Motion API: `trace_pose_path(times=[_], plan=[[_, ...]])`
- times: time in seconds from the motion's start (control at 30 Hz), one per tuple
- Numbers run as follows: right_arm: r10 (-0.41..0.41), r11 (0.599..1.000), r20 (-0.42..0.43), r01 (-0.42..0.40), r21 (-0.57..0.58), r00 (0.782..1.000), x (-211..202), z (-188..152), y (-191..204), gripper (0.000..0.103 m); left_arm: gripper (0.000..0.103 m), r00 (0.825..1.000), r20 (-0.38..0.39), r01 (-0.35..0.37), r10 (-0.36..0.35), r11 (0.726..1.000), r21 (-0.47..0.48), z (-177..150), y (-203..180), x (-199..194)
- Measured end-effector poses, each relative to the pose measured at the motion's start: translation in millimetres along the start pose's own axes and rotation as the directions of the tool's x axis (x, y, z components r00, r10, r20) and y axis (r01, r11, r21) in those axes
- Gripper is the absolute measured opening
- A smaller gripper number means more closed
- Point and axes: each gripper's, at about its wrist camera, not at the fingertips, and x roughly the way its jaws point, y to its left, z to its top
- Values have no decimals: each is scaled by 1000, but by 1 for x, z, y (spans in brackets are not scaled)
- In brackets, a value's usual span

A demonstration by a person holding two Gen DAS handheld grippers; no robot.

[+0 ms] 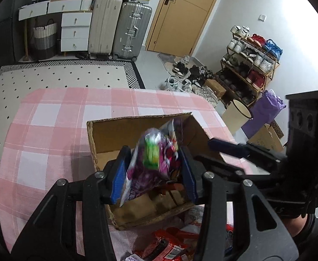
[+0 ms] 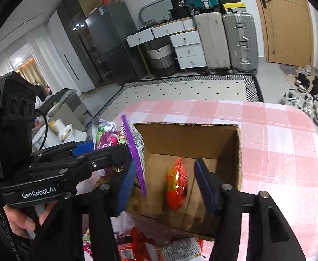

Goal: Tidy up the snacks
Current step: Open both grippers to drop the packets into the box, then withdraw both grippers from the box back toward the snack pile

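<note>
An open cardboard box [image 1: 106,130] [image 2: 202,134] stands on the pink checked tablecloth [image 1: 50,130]. My left gripper [image 1: 154,169] is shut on a purple snack bag [image 1: 152,158] with a green patch, held over the box's near left part; the bag also shows in the right wrist view [image 2: 135,148]. My right gripper [image 2: 165,184] is open above the box, its fingers either side of a red and orange snack packet [image 2: 177,184] that is blurred inside the box and free of the pads. The right gripper appears in the left wrist view [image 1: 224,150].
More red and white snack packets [image 1: 169,245] [image 2: 150,245] lie on the table in front of the box. Beyond the table are a patterned rug [image 1: 61,76], suitcases [image 1: 130,30], white drawers, a shoe rack [image 1: 250,65] and a bin [image 1: 237,115].
</note>
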Motion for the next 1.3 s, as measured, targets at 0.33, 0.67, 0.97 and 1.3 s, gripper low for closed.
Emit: trace_pose_path(times=[0.33, 0.67, 0.97, 1.3], plan=[[-15, 1000, 131, 13, 17, 991, -63, -7, 5, 83, 67, 997, 76, -32, 31, 999, 15, -18, -7, -47], [-32, 999, 227, 31, 12, 973, -140, -38, 25, 94, 79, 985, 158, -82, 69, 994, 79, -52, -44, -113], [-45, 999, 277, 37, 34, 960, -191, -79, 40, 100, 86, 978, 193, -99, 80, 991, 87, -98, -66, -168], [-72, 997, 283, 63, 43, 957, -225, -129, 58, 101, 99, 964, 252, -101, 83, 993, 56, -146, -71, -226]])
